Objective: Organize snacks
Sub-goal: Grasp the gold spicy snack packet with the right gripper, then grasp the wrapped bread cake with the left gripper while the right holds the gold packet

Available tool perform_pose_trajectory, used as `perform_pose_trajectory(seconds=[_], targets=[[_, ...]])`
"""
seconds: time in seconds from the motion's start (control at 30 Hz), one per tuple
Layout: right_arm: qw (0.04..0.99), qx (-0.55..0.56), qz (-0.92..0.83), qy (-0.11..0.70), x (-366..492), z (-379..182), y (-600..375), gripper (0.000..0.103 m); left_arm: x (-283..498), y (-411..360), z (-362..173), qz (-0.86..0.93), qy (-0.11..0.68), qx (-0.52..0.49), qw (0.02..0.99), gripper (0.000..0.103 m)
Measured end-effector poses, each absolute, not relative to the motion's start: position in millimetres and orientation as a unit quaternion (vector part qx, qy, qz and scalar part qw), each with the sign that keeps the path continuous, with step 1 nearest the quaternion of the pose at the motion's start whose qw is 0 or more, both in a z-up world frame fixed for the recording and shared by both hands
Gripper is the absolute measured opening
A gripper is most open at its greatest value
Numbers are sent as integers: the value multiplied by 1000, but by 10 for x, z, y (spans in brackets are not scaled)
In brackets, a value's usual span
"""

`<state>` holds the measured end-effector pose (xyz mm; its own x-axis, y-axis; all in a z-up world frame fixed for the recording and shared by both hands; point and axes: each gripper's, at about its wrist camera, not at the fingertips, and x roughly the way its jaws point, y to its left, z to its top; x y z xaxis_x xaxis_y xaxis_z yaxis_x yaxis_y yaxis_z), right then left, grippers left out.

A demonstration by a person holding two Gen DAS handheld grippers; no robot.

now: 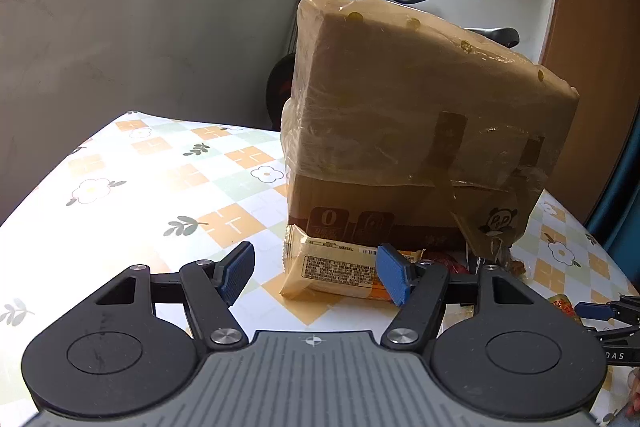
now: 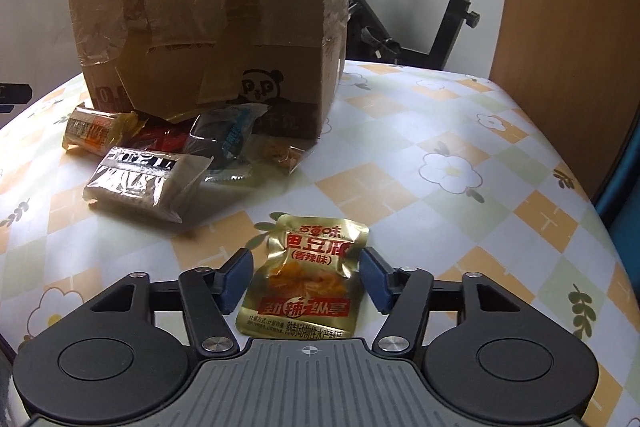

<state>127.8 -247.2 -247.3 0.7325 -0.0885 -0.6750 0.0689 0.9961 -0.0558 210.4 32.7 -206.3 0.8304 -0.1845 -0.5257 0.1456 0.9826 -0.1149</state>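
Both tongs low over snack packets on the flower-patterned tabletop (image 2: 460, 131).

The right tongs (image 2: 307, 277) stand open around a gold foil packet (image 2: 306, 279), pads not pressing it; only this view shows the silver packet (image 2: 140, 179) and blue packet (image 2: 232, 135). The left tongs (image 1: 316, 273) stand open around a pale yellow wrapped bar (image 1: 320, 267) lying against the taped cardboard box (image 1: 400, 107), which blocks the far side.

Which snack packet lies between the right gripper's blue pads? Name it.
The gold foil packet with red lettering, alone up front; the other snacks sit by the cardboard box.
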Motion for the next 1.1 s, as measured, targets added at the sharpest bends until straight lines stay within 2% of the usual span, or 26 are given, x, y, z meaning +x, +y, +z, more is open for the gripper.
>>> perform_pose_trajectory(seconds=[0.17,0.43,0.57,0.9,1.1], targets=[[932,-9,-35,361,1388,-2459,-2521,46,2113,305,-2098,-83,284,-37,954,69],[940,43,-17,338,1558,-2318,-2631,46,2173,284,-2147,-80,300,-39,950,69],[950,10,-2,313,1639,-2209,-2581,46,2262,234,-2184,-85,313,-43,945,70],[947,51,-34,315,1691,-2483,-2774,46,2499,-76,-2244,-96,342,-93,930,69],[951,52,-23,305,1677,-2499,-2772,46,2748,-270,-2339,-7,373,-106,922,70]])
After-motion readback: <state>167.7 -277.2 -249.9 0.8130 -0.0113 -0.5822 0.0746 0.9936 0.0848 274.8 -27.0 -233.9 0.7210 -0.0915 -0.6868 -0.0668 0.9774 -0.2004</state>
